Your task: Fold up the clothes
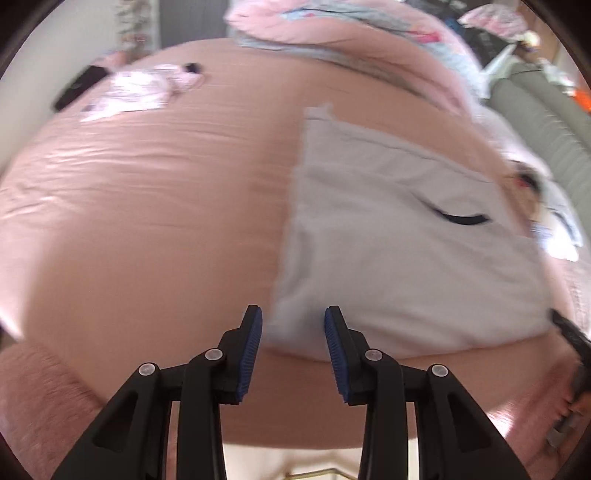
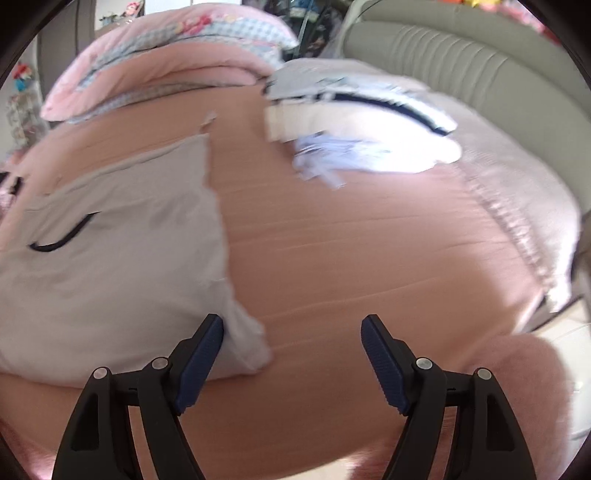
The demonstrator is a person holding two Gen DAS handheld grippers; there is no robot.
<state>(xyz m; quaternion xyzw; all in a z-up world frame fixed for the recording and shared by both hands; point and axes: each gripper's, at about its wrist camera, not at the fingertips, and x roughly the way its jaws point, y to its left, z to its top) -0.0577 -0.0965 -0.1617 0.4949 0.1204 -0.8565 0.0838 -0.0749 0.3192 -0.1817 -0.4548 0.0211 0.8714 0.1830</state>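
the grey garment (image 1: 399, 236) lies flat on the bed (image 1: 147, 221), its near edge close to the bed's front edge, a dark curved mark on its upper face; its outline reads as a rough rectangle, so it may already carry a fold or two, though blur hides the layers. the left tool (image 1: 293, 325) hovers spread over its near left corner, pinching nothing; the right tool (image 2: 291, 332) is spread wider, its left finger just beside the near right corner (image 2: 251, 343). this fits either a grip about to be taken for another fold or a release after one. farther off, a heap of pale and striped clothes (image 2: 369, 122) lies loose near the headboard (image 2: 461, 48), so more folding looks left. a small patterned piece (image 1: 140, 88) lies flat at the far left, beside a rolled duvet (image 1: 332, 33).
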